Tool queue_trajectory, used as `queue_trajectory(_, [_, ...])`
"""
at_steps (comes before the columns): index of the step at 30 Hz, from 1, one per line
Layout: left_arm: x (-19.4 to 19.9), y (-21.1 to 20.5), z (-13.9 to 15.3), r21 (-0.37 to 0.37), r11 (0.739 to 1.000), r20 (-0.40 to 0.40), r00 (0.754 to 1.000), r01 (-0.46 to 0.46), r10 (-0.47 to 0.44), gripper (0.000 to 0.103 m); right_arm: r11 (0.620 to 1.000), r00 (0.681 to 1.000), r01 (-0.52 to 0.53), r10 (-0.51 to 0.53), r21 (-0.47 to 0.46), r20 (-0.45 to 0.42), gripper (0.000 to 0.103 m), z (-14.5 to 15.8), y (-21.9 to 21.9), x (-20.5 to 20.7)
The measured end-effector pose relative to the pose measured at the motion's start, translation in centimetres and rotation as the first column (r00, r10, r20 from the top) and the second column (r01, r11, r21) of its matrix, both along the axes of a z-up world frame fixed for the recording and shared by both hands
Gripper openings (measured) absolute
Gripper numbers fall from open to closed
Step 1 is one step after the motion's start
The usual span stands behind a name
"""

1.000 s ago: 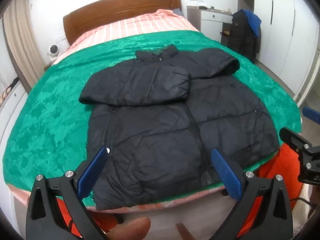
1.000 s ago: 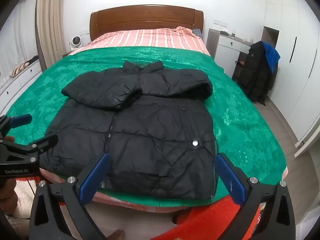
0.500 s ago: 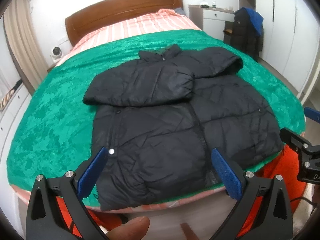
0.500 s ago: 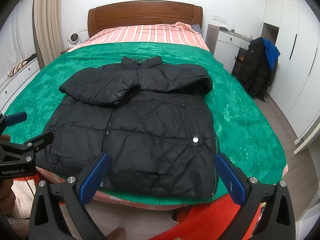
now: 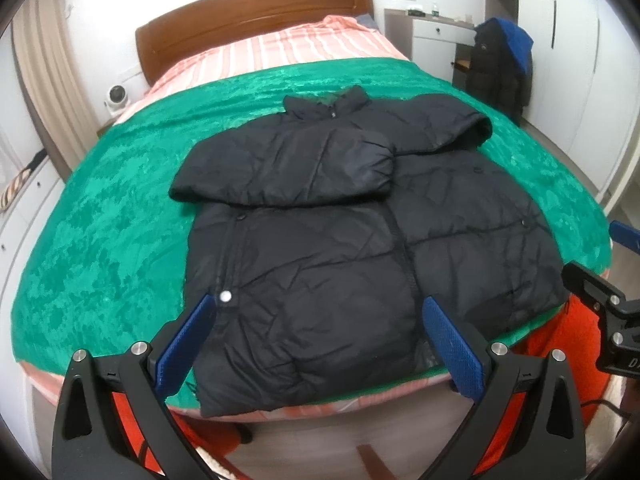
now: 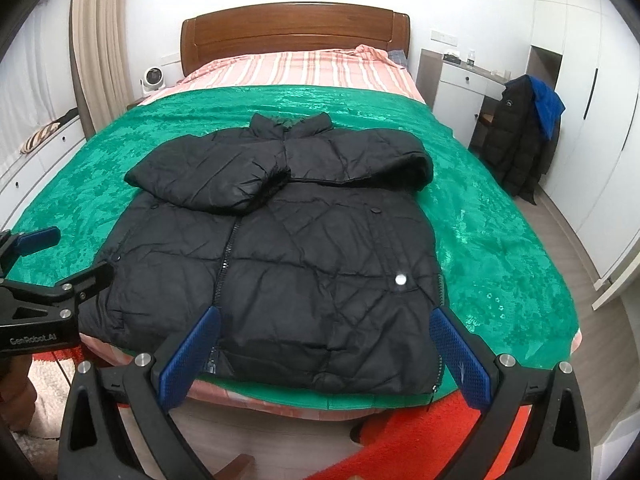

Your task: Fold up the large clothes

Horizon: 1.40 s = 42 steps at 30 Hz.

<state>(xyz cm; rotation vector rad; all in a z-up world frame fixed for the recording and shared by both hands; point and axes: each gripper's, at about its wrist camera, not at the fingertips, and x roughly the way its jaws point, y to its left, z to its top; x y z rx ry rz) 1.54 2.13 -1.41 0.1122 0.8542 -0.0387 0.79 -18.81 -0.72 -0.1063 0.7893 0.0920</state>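
Observation:
A black puffer jacket [image 5: 344,248] [image 6: 288,256] lies front up on the green bedspread [image 5: 104,224] [image 6: 492,248], its hem at the foot edge of the bed. Both sleeves are folded across the chest, one over the other. My left gripper [image 5: 318,340] hangs open just short of the hem's left half, holding nothing. My right gripper [image 6: 324,344] is open too, in front of the hem's right half. Each gripper shows at the edge of the other's view: the right one [image 5: 600,300] and the left one [image 6: 48,276].
A wooden headboard [image 6: 296,28] and striped pink bedding [image 6: 296,68] lie beyond the bedspread. A dark coat with a blue hood [image 6: 524,132] hangs by the white drawers [image 6: 460,92] at right. A red rug [image 6: 420,440] covers the floor at the bed's foot. White wardrobes [image 6: 592,120] line the right wall.
Both grippers have edged closer to the bed's foot, so the jacket looms slightly larger. The jacket has not moved and both grippers stay open.

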Motion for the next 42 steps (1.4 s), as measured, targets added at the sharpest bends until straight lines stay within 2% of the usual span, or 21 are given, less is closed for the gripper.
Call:
queue_trajectory(8, [-0.2,-0.5,-0.1,0.012,1.000,0.003,1.000,0.016,-0.016,0.103,0.996,1.000,-0.021,0.022,0.087,-0.008,0.103,-0.2,-0.6,0.1])
queue_trajectory(29, [-0.2,-0.9,-0.2,0.022,1.000,0.000,1.000,0.012,-0.012,0.103,0.995,1.000,-0.031,0.031,0.090,0.006,0.103,-0.2,-0.7,-0.2])
queue_trajectory(42, [0.1,-0.7,-1.1,0.065,0.998,-0.029,0.999,-0.015,0.017,0.103,0.995,1.000,-0.025,0.026,0.101,-0.004,0.103,-0.3,-0.9,-0.1])
